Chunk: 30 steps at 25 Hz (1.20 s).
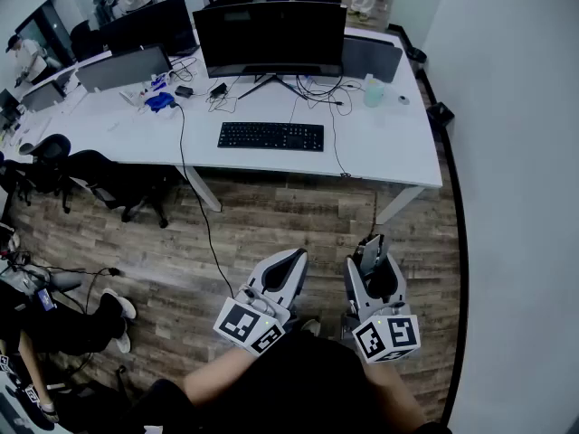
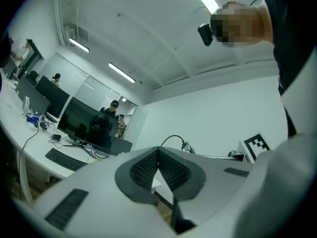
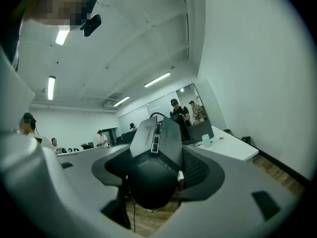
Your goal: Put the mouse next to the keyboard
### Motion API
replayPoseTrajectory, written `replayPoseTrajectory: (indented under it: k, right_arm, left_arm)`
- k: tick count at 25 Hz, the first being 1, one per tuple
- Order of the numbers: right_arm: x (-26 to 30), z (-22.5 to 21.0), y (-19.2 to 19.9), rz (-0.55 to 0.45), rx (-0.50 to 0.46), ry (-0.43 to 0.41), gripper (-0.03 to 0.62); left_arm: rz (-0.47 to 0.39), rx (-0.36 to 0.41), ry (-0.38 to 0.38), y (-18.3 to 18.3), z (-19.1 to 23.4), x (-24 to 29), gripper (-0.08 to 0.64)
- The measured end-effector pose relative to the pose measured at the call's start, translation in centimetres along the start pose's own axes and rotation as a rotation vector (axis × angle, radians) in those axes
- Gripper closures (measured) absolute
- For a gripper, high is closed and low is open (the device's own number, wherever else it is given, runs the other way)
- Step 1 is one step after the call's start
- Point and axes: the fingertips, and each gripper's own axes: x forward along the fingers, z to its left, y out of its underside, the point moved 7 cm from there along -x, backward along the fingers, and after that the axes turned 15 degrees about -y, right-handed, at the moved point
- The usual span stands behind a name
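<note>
— What do we have ahead of us?

— The white tabletop (image 1: pixel 389 143), well beyond us across the wooden floor (image 1: pixel 271 224). It carries a wide dark monitor (image 1: pixel 270 36), with a black keyboard (image 1: pixel 270 136) lying in front of it.

— And our tongs?

— We hold both low and near the body, side by side. The left tongs (image 1: pixel 294 259) are pressed together, tips meeting in a point with nothing between them. The right tongs (image 1: pixel 373 262) stand wide, pinching the mouse (image 3: pixel 153 177).

— How does the mouse look?

— It is black and angular, with a smooth rounded end facing us, small buttons along a flat side panel, and a dark cord at its far end. It is up in the air, well apart from the keyboard.
</note>
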Motion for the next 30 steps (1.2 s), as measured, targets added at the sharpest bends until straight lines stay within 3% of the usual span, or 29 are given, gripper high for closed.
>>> replayPoseTrajectory:
  k: [4, 19, 27, 30]
  right_arm:
    - [-0.6, -1.5, -0.4, -0.003, 0.002, -0.006, 0.279]
    - [-1.6, -6.6, -1.6, -0.014, 0.020, -0.024, 0.279]
    - [1.5, -9.5, -1.4, 0.022, 0.019, -0.001, 0.279]
    - [3.7, -10.7, -1.7, 0.033, -0.043, 0.023, 0.279]
  left_arm:
    - [-0.001, 0.047, -0.017, 0.4, -1.4, 1.0, 0.555]
    - [-0.002, 0.079, -0.105, 2.1, -3.8, 3.2, 0.555]
    - [-0.022, 0.071, -0.143, 1.3, -0.8, 6.7, 0.555]
    - [-0.004, 0.072, -0.160, 1.9, 1.2, 9.4, 0.555]
